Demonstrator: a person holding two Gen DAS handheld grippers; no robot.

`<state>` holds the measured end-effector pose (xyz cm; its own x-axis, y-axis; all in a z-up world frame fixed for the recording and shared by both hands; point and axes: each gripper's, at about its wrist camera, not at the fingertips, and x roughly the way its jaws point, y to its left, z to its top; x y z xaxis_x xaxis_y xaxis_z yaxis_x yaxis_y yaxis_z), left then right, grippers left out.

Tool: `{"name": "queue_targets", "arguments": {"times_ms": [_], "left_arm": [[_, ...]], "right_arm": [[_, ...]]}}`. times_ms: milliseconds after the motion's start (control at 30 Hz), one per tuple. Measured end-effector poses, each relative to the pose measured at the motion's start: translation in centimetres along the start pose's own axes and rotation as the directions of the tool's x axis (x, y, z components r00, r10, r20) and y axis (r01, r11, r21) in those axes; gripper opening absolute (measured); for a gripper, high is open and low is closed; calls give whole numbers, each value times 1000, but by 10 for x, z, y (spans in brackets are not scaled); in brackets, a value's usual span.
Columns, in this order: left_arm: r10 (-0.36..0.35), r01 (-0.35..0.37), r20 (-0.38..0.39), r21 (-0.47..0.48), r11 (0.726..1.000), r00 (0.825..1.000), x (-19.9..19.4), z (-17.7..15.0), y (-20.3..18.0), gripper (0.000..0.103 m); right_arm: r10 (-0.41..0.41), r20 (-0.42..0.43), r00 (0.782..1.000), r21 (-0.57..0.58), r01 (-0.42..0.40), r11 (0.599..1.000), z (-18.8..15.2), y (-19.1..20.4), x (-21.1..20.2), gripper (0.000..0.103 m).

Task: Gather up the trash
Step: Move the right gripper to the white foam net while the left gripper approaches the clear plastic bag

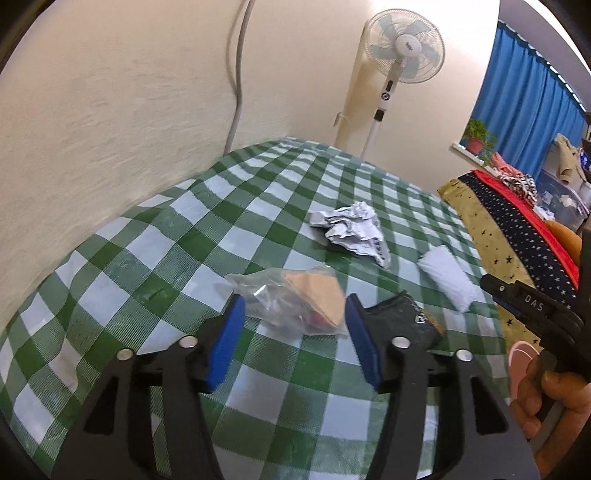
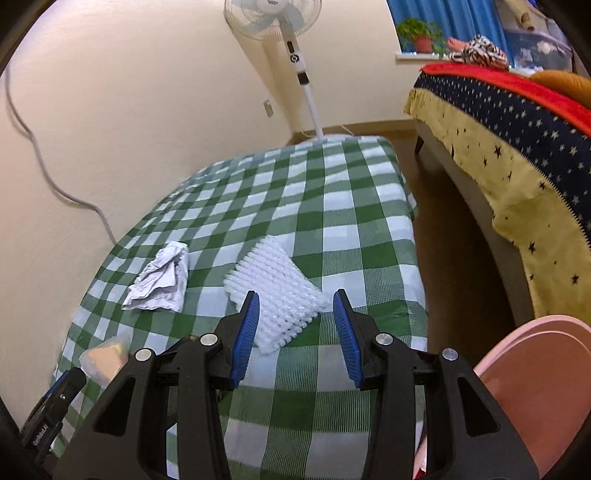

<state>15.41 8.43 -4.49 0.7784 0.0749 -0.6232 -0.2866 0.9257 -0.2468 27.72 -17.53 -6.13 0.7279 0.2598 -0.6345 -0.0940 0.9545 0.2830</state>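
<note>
Trash: plastic wrapper (image 1: 291, 299) between open left fingers (image 1: 229, 332); foam netting (image 2: 277, 295) between open right fingers (image 2: 245, 332).

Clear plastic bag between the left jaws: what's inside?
Through the clear plastic bag a tan, wedge-shaped piece shows, plus something reddish near its lower edge and crumpled silvery film at the left. What the reddish item is, and anything beneath the wedge, is hidden.

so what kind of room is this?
Most likely a bedroom in a home. A bed with a star-print cover stands beside the table in a green checked cloth, a standing fan is in the corner, and a potted plant sits by blue curtains.
</note>
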Motion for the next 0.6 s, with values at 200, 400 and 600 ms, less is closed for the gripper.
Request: {"name": "queue_targets", "arguments": {"times_ms": [200, 400, 600], "left_arm": [[14, -17, -46, -63, 998, 999, 16, 4, 10, 62], [11, -18, -92, -72, 997, 996, 27, 5, 11, 62], [-14, 4, -128, -81, 997, 992, 33, 4, 13, 55]], "right_arm": [[-6, -60, 998, 16, 7, 1000, 1, -6, 23, 47], [-11, -106, 994, 1, 11, 1000, -1, -3, 37, 43], [6, -120, 993, -23, -9, 1000, -3, 2, 38, 17]]}}
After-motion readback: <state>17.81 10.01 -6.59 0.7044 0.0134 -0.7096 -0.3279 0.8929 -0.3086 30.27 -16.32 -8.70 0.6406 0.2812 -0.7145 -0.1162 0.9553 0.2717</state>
